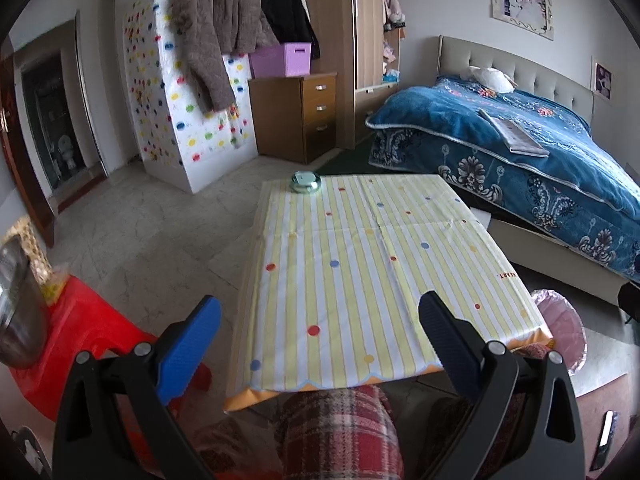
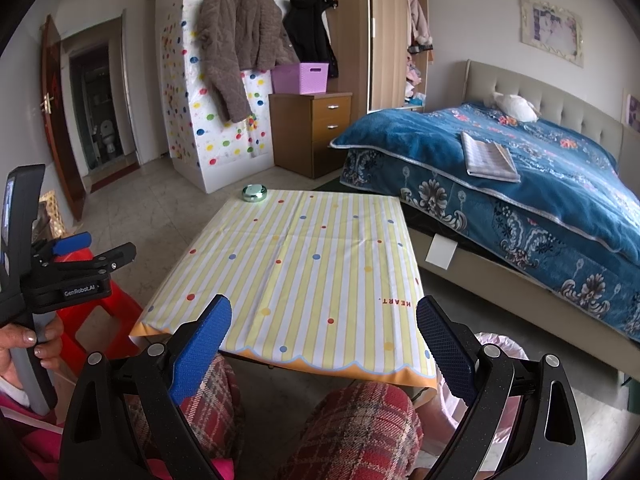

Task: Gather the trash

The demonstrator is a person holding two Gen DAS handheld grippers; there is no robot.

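Observation:
A low table (image 1: pixel 360 264) with a yellow-striped dotted cloth stands in front of me; it also shows in the right wrist view (image 2: pixel 296 272). A small round green tin (image 1: pixel 305 182) sits at its far left corner, also in the right wrist view (image 2: pixel 254 193). A bin with a pink bag (image 1: pixel 560 324) stands at the table's near right corner, also in the right wrist view (image 2: pixel 496 360). My left gripper (image 1: pixel 320 316) is open and empty over the near edge. My right gripper (image 2: pixel 324 316) is open and empty too. The left gripper also shows from the side (image 2: pixel 100 250).
A bed with a blue blanket (image 1: pixel 520 152) lies to the right. A red plastic stool (image 1: pixel 80 332) with a metal pot (image 1: pixel 18 300) stands to the left. A wooden drawer unit (image 1: pixel 296 116) and wardrobe stand at the back. My knees in plaid trousers (image 2: pixel 360 432) are below the table edge.

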